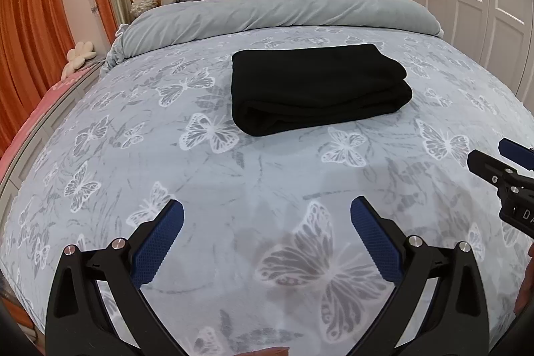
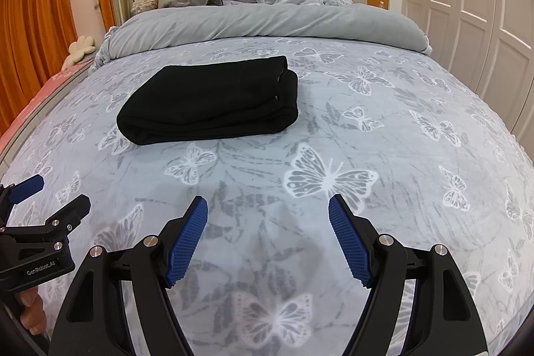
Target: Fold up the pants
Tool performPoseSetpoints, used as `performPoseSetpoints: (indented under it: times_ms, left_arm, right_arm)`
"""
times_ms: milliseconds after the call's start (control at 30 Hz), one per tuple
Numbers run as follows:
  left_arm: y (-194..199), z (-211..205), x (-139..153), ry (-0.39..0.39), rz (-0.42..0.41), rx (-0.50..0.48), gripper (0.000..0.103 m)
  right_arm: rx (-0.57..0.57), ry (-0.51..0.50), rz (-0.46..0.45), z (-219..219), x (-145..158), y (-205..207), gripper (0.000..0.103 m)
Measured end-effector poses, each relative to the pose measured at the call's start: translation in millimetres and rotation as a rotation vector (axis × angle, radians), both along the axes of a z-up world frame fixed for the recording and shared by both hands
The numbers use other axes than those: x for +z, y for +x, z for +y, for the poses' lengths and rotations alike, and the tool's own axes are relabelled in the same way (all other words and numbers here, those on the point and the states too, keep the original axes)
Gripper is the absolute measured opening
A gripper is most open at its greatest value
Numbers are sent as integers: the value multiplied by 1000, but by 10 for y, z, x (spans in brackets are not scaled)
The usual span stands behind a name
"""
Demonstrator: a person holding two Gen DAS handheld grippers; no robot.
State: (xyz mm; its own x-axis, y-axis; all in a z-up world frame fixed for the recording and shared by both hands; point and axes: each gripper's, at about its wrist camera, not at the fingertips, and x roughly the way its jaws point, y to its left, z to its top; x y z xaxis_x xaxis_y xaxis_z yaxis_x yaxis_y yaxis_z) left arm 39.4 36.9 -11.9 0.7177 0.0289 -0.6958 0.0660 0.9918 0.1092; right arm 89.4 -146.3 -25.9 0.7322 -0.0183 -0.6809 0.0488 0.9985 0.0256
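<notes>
Butterfly bedspread [image 1: 267, 172] bare around folded black pants [image 1: 317, 89], left gripper [image 1: 267, 216] and right gripper [image 2: 268, 209] spread, empty.

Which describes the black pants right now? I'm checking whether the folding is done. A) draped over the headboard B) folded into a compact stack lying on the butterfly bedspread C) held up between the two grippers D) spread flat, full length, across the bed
B: the black pants lie as a layered bundle on the butterfly bedspread, with the left gripper and right gripper open, clear of them.
</notes>
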Motion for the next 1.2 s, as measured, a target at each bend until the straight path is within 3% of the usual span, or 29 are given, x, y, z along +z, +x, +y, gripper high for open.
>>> performPoseSetpoints:
  times_ms: [1200]
  left_arm:
    - [47, 23, -65, -18, 28, 6, 98]
  right_arm:
    - [29, -2, 7, 40, -10, 35, 73]
